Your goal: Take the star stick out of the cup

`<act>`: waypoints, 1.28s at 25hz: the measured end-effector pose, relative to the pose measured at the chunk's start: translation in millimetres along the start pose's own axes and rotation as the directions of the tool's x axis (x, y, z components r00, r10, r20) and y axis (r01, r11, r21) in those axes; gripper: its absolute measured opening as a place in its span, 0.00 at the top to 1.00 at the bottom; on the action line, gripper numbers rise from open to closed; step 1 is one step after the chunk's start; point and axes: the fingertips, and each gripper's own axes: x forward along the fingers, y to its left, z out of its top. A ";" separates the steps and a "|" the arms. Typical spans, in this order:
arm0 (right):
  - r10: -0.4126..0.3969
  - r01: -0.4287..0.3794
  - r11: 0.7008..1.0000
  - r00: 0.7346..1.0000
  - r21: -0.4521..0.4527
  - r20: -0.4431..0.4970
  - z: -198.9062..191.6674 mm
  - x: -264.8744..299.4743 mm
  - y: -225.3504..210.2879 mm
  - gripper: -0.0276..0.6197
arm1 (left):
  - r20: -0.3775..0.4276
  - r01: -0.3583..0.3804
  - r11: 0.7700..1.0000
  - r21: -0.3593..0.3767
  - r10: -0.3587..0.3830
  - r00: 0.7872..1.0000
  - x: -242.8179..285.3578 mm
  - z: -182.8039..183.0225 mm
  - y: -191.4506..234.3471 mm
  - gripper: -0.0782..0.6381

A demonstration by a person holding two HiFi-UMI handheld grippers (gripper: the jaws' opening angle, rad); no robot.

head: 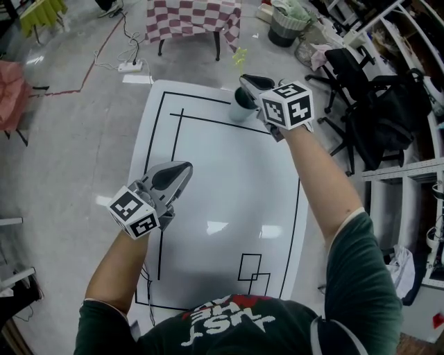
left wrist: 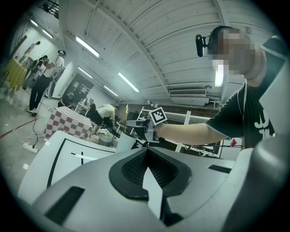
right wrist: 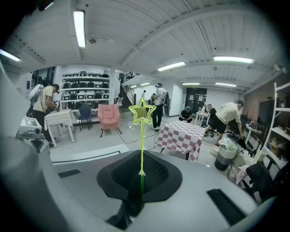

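Here the right gripper [right wrist: 141, 156] pinches the thin yellow-green star stick [right wrist: 142, 113] between closed jaws just above the white cup [head: 242, 109] at the far edge of the white, black-lined table [head: 222, 180], while the left gripper [left wrist: 147, 152] hangs over it, jaws together and empty, with a red-and-white checked-cloth table [head: 194, 17] beyond.

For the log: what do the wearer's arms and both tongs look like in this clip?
Both the left tongs and right tongs are grey shells with black ribbed pads, each carrying a white cube printed with black square markers. The arms are bare below short dark sleeves of a T-shirt with red and white print.
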 end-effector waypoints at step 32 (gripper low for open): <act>-0.118 0.106 0.993 0.944 0.054 0.307 221.9 -269.0 80.1 0.89 | 0.065 0.063 0.984 0.169 -0.075 0.995 -80.6 138.9 -137.9 0.88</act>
